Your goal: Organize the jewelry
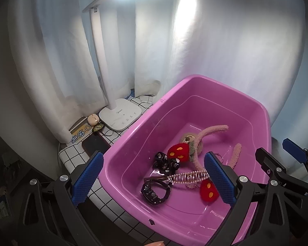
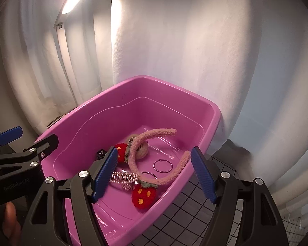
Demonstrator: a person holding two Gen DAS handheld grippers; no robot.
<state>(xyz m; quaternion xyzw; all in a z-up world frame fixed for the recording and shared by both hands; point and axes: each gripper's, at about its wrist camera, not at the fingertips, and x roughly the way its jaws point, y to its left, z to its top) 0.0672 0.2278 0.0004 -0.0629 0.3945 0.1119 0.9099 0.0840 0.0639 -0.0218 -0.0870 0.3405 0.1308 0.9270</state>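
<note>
A pink plastic tub [image 1: 133,135] [image 2: 76,123] holds the jewelry. Inside lie a black watch [image 1: 155,192], a black hair claw [image 1: 166,162], a pearl hair clip [image 1: 186,177] [image 2: 124,179], a fuzzy pink headband [image 1: 205,141] [image 2: 154,133] with red felt strawberries [image 1: 177,152] [image 2: 143,196], and two thin hoop earrings [image 2: 163,165]. My left gripper [image 1: 154,179] hovers wide open over the tub's near left side, empty. My right gripper [image 2: 154,174] is open above the near right side, also empty. Each gripper shows at the edge of the other's view.
A white desk lamp base [image 1: 121,116], a dark phone [image 1: 94,143] and a small beige case [image 1: 92,119] sit left of the tub on the grid-patterned tabletop [image 1: 71,157]. White curtains hang close behind. The dark gridded surface [image 2: 184,211] continues right of the tub.
</note>
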